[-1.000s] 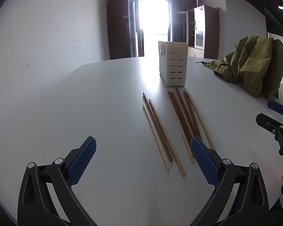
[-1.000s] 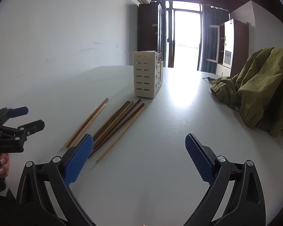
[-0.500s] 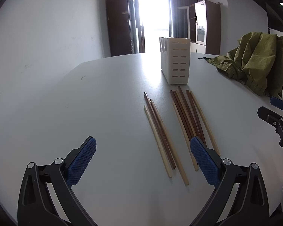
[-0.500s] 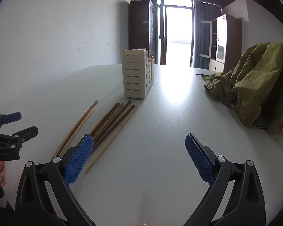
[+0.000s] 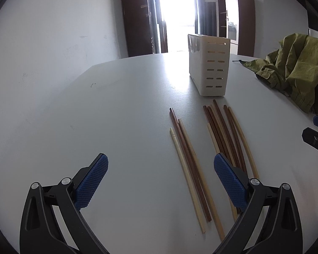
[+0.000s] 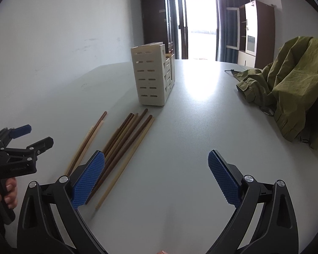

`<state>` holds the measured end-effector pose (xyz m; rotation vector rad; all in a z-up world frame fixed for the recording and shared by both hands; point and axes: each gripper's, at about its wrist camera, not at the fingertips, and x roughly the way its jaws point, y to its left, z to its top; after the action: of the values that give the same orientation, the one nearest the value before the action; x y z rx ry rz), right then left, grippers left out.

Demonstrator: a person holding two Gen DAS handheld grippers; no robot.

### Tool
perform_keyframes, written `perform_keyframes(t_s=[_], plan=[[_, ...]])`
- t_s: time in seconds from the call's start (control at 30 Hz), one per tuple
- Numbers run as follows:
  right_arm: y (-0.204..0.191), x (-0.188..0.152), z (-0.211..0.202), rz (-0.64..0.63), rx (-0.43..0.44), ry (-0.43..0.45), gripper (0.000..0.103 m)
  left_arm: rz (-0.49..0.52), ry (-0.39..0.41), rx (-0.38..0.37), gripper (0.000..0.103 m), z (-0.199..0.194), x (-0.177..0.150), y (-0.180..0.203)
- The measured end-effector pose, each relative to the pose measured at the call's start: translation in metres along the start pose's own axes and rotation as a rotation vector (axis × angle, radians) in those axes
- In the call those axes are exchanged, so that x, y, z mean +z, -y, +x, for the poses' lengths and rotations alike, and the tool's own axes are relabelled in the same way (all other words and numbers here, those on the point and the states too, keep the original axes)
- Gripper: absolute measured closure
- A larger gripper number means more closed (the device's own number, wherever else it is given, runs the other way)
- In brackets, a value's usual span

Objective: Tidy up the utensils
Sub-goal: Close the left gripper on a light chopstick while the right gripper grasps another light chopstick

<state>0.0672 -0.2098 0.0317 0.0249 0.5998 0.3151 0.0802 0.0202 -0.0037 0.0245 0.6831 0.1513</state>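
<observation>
Two bunches of wooden chopsticks lie on the white table (image 5: 116,105) in front of a cream slotted utensil holder (image 5: 209,72). The left bunch (image 5: 186,158) has three sticks; the right bunch (image 5: 224,135) has several. My left gripper (image 5: 160,169) is open just above the table, with the near ends of the left bunch between its fingers. My right gripper (image 6: 156,165) is open too; its left pad (image 6: 89,180) hangs over the near ends of the larger bunch (image 6: 127,139). The smaller bunch (image 6: 87,144) and the holder (image 6: 152,76) show here as well.
An olive green jacket (image 5: 292,69) is heaped on the table's right side, also in the right wrist view as the jacket (image 6: 286,89). A hand (image 6: 8,192) holds the left gripper (image 6: 23,144) at that view's left edge. Cabinets and a bright doorway stand beyond the table.
Both grippers have moved forward toward the chopsticks and the holder, which now look larger. Both have stayed open. The chopsticks have not moved.
</observation>
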Motion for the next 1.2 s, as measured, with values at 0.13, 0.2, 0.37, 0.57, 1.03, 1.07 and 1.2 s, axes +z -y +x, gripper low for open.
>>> perform_keyframes(t_s=[0.13, 0.2, 0.37, 0.57, 1.03, 1.07, 1.2], plan=[[0.004, 0.013, 0.012, 0.014, 0.009, -0.022, 0.004, -0.011, -0.006, -0.021, 0.006, 0.003, 0.007, -0.003], [0.004, 0.017, 0.02, 0.013, 0.01, -0.045, 0.004, -0.009, -0.008, -0.014, 0.006, 0.007, 0.011, -0.005], [0.003, 0.028, 0.041, 0.006, 0.008, -0.101, 0.004, -0.018, -0.054, -0.021, 0.006, 0.026, 0.021, -0.012], [-0.003, 0.043, 0.063, 0.011, 0.028, -0.157, 0.004, 0.032, -0.099, 0.003, 0.006, 0.048, 0.043, -0.012], [-0.001, 0.062, 0.112, 0.047, 0.029, -0.3, 0.004, 0.054, -0.286, -0.065, 0.006, 0.093, 0.062, -0.017], [-0.001, 0.062, 0.115, 0.049, 0.028, -0.312, 0.004, 0.046, -0.302, -0.069, 0.006, 0.097, 0.062, -0.018], [0.0, 0.066, 0.129, 0.054, 0.034, -0.363, 0.004, 0.014, -0.362, -0.089, 0.006, 0.11, 0.061, -0.023]])
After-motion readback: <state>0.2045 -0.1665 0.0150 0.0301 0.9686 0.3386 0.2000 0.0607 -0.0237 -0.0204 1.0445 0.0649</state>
